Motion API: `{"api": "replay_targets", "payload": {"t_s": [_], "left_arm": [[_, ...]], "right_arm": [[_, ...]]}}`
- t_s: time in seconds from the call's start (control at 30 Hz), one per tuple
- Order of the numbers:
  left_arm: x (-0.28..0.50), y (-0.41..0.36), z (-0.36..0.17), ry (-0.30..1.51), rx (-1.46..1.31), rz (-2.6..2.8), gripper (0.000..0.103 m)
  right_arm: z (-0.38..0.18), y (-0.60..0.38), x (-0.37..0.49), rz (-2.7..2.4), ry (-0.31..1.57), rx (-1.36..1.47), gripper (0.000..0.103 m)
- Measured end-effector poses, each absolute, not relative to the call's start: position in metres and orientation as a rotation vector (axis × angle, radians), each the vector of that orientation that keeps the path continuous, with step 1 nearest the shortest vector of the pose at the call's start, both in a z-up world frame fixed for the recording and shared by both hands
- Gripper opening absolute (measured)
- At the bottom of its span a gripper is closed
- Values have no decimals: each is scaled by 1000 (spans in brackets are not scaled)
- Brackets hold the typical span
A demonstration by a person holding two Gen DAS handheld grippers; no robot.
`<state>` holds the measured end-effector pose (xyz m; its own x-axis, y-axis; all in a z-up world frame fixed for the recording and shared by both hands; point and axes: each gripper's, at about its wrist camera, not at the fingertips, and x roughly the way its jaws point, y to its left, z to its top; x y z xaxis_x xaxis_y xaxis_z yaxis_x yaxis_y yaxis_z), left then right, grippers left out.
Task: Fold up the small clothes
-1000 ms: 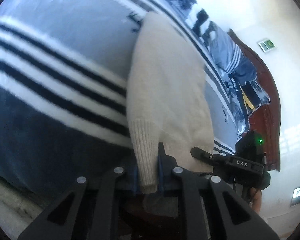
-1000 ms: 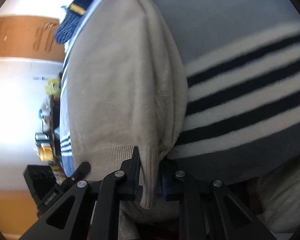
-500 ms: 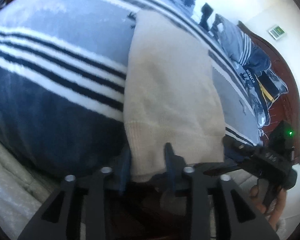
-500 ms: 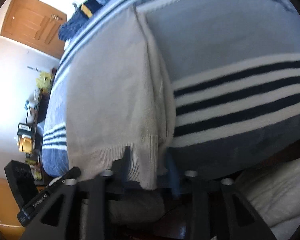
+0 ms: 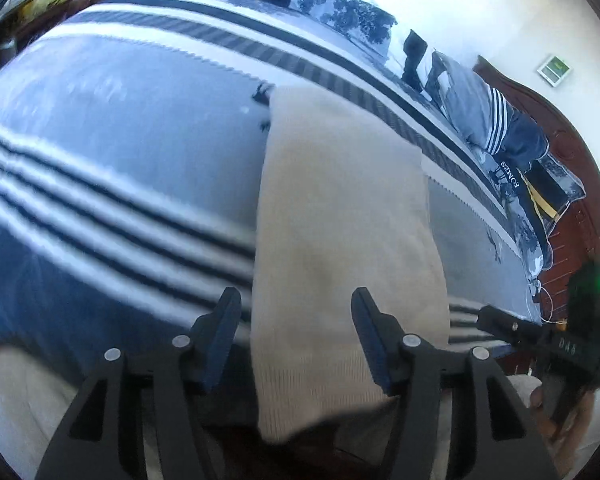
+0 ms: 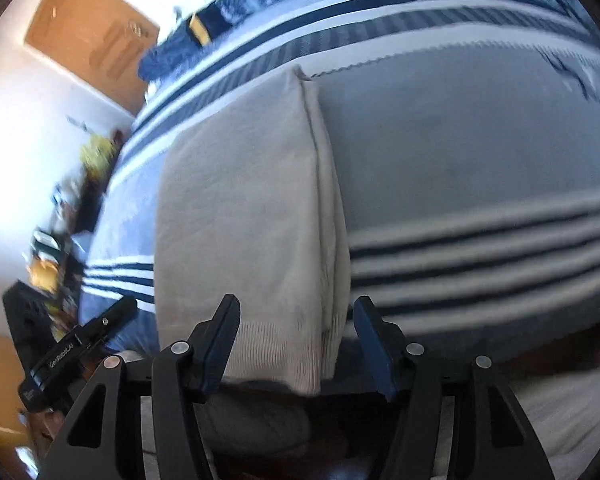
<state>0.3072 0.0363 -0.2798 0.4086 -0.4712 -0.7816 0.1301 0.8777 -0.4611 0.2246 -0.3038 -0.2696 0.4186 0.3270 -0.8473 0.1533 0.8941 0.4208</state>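
On striped bedspread [image 5: 112,152]: folded (seemingly) cream garment [image 5: 344,216]

A bed spread with a blue-grey blanket [image 5: 132,128] banded in white and navy stripes, against a dark carved wooden headboard [image 5: 572,216]. White walls washed in strong daylight, with a wooden door [image 6: 96,36] and a cluttered shelf [image 6: 56,240] alongside.

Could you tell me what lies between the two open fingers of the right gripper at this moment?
In the right wrist view, the ribbed hem of the folded cream sweater lies between the right gripper's open fingers, on the striped blanket; neither finger visibly touches it.
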Motion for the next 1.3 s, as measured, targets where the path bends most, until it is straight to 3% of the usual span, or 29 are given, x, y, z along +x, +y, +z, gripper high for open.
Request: {"api": "replay_targets", "payload": {"t_s": [0.27,0.4,0.47,0.53,0.67,0.77,0.83,0.9,0.93,0.97,1.0,1.03,1.17,1.3], "left_arm": [[389,26,-310,1206,-386,-378,60],[398,28,-332,1234,-483,-394,60],[397,31,-339,1225,-530,-409,47],[393,30,-338,1234,-568,-426,29],[379,23,-317,1206,-481,-431,27],[382,20,-325,1237,-394,-373,44],[383,22,-319,1224,-383,-363,46],[384,28,-306,1184,-409,-374,48],[386,30,-301,1170,-421,-383,55],[390,32,-295,1153,-433,-390,65],[395,34,-290,1141,-439,-389,68],[403,35,-285,1132,-443,-386,68],[452,28,-279,1140,-438,-391,68],[502,21,-305,1243,-469,-325,68]], "right_arm": [[-292,-317,329,176,1151,472,64],[-337,-327,332,181,1170,572,40],[-348,-335,335,196,1182,652,34],[-345,-337,340,228,1176,661,12],[-330,-338,329,233,1154,620,8],[-355,-337,334,172,1232,586,13],[-350,-342,332,180,1213,638,23],[-333,-343,330,173,1161,622,24],[-321,-342,329,181,1124,609,28],[-308,-342,329,209,1086,604,34],[-298,-341,330,233,1060,599,57],[-288,-342,333,250,1041,579,72],[-270,-334,378,275,1063,522,72],[-293,-340,428,229,1120,535,67]]}}
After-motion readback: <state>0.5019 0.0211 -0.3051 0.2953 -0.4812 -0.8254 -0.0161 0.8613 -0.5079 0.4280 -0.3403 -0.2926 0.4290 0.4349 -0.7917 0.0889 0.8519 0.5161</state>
